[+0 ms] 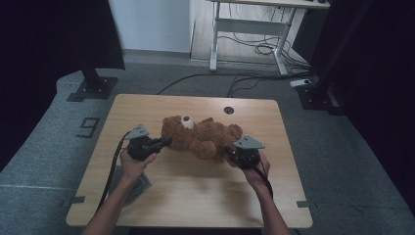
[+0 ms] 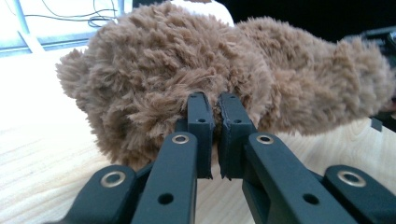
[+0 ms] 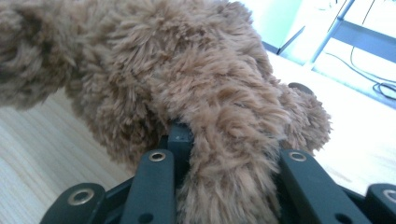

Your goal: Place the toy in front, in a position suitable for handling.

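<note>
Teddy bear [image 1: 200,135] lies long-ways from 9 to 3 o'clock on the table [image 1: 195,196] — nose up. Left gripper [image 1: 164,142] pinches fur at the head end — right gripper [image 1: 230,152] squeezes a leg.

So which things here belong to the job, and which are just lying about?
In the job: teddy bear, left tongs shut on its fur, right tongs shut on a limb.
Lying about: table, far desk, floor cables.

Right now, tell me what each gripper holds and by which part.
Both hold the brown teddy bear. The left gripper pinches fur at its head end; the right gripper clamps a furry limb at the other end, arm or leg unclear.
</note>
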Demonstrator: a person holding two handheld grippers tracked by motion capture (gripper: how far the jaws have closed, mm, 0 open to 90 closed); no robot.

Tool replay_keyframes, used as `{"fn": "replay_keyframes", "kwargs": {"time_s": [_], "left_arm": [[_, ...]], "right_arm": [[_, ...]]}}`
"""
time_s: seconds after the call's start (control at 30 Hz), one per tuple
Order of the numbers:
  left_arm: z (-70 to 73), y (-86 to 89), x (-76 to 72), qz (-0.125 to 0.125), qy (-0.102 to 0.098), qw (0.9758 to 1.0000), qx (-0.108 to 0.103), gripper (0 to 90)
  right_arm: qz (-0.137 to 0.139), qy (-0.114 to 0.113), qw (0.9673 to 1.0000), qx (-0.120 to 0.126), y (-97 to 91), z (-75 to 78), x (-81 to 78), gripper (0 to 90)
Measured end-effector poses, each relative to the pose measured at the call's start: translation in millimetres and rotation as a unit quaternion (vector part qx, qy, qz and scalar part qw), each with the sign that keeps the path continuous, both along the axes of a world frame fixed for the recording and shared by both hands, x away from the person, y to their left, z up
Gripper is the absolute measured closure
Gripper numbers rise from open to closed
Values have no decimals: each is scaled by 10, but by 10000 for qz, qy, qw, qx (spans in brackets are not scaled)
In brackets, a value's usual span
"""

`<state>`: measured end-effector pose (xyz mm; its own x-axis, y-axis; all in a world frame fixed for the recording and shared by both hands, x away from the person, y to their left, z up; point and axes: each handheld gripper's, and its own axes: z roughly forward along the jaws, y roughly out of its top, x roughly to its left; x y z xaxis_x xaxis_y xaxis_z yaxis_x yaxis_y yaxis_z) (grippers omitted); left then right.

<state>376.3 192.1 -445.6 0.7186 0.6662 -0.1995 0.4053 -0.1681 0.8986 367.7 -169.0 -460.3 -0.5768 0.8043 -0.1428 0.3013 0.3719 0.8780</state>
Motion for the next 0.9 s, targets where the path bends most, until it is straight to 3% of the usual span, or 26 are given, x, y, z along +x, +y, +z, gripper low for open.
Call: {"fn": "replay_keyframes", "kwargs": {"time_s": [0.17,0.3,0.47,0.67,0.9], "left_arm": [[-26,-19,-81,-47,-49,10000,45,849],[-95,-30,-138,-104,61,9999,26,849],[-226,-99,-217,-142,114,9994,303,849],[-416,-119,-260,-98,334,9985,428,847],[-494,-107,-286,-43,431,9981,442,845]], "right_arm": [[1,-91,10000,9,-51,61,-10,685],[24,-95,9999,-73,-60,1,-60,684],[31,44,9999,-95,-108,-123,-91,683],[45,208,9997,-103,-134,-294,-122,678],[141,424,9989,146,-171,-435,-163,672]]}}
